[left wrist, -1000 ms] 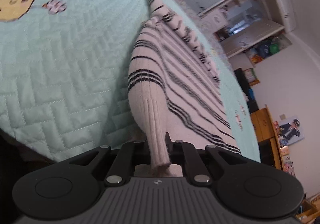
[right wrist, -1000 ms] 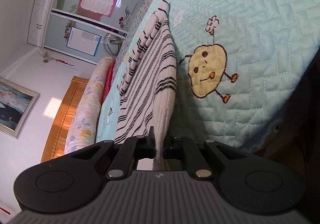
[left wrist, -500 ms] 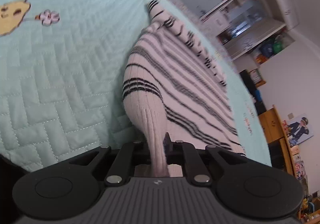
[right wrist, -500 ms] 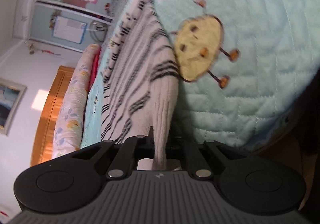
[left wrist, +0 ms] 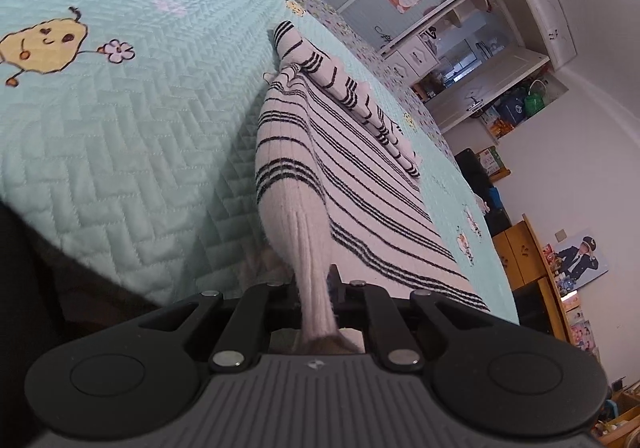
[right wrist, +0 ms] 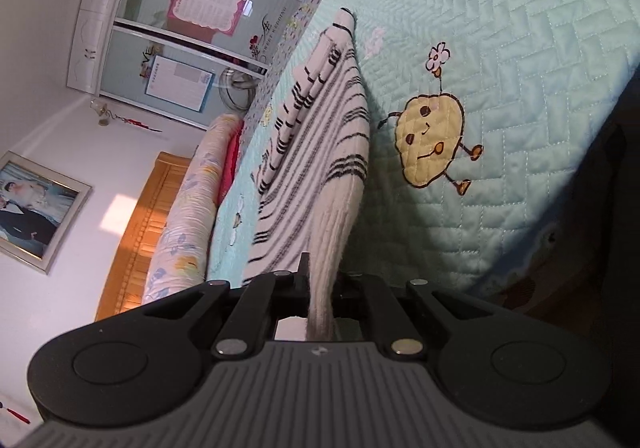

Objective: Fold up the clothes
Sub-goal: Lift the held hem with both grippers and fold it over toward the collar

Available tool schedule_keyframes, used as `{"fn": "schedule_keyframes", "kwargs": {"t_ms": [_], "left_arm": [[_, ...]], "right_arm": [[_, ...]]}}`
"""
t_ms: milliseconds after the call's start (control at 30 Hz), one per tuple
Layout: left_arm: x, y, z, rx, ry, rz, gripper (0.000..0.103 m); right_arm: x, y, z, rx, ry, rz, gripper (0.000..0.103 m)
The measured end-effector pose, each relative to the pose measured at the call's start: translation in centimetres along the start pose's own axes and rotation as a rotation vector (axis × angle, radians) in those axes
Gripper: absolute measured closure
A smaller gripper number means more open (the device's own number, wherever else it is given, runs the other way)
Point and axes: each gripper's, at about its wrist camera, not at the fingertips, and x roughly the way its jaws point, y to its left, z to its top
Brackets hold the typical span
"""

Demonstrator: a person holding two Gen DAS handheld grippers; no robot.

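Sweater [left wrist: 304, 168] drawn nearer, mint quilt [left wrist: 140, 120], wardrobe [right wrist: 192, 8]

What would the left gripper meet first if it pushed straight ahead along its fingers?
The left gripper is shut on the striped sweater. Straight ahead lies the rest of that sweater, spread on the green quilt. It would probably bunch the knit before anything else, though depth is unclear.

home bedroom | quilted bedspread [left wrist: 120, 136] | wardrobe [right wrist: 192, 28] | wooden headboard [right wrist: 140, 232]

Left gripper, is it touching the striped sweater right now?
Touching. The left wrist view shows the left gripper shut on the striped sweater, its hem pinched between the fingers.
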Motion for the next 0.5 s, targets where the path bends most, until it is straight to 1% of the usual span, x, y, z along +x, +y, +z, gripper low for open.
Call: {"fn": "schedule_keyframes", "kwargs": {"t_ms": [100,233,367,500], "left_arm": [[-0.8,-0.1,-0.4,-0.007,0.016,-0.016,0.095],[-1.8,-0.2,-0.6,-0.008,0.029,-0.042,0.095],[-1.7,-1.1,0.7,0.018,0.002,-0.078,0.095],[-0.7,-2.1,2.4,0.029,-0.036,-0.097,0.094]], "right_arm": [[-1.3,0.3,-0.3,0.014,0.003,0.004,0.100],[-2.9,0.5,-1.1,0.027,0.027,-0.002,0.100],[-3.3,0.9,-1.1,0.030,0.027,0.009,0.100],[-1.9,1.7,0.3,0.038,0.008,0.047,0.100]]}}
